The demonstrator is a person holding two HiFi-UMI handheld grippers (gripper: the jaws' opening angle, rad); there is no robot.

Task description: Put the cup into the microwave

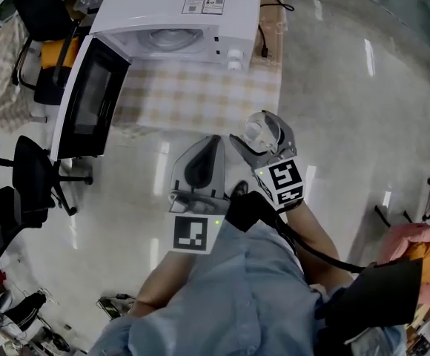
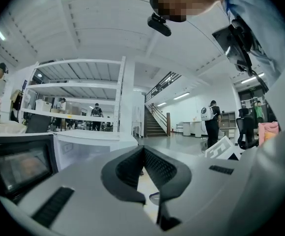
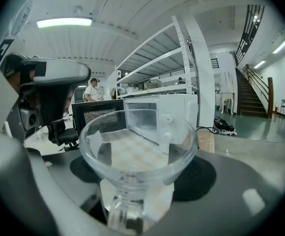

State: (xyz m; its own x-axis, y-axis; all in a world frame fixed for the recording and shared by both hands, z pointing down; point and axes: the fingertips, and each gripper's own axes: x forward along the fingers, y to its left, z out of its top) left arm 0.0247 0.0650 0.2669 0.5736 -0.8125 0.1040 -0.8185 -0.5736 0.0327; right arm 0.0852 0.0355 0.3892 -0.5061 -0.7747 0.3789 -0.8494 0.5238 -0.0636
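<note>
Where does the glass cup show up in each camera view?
Head view: cup right of centre, held in the right gripper.
Left gripper view: not clearly visible.
Right gripper view: centre, between the jaws.
Shared landmark: the white microwave, door open.

I take the table [image 1: 200,99] with its checked cloth as my marker. Off its left side I see two black office chairs [image 1: 33,170] on the glossy pale floor [image 1: 333,139]. A third chair [image 1: 41,6] sits near the table's far left corner, with something yellow [image 1: 55,50] next to it. A black cable [image 1: 264,47] lies at the table's far right corner. Well off to the table's right, on my side, a pink cloth [image 1: 415,237] is heaped. Beyond the table stands a white shelving rack [image 3: 182,58], and farther right of the table a staircase [image 3: 253,95] climbs. A person with a white backpack [image 2: 212,122] stands on open floor, well away from the table.
</note>
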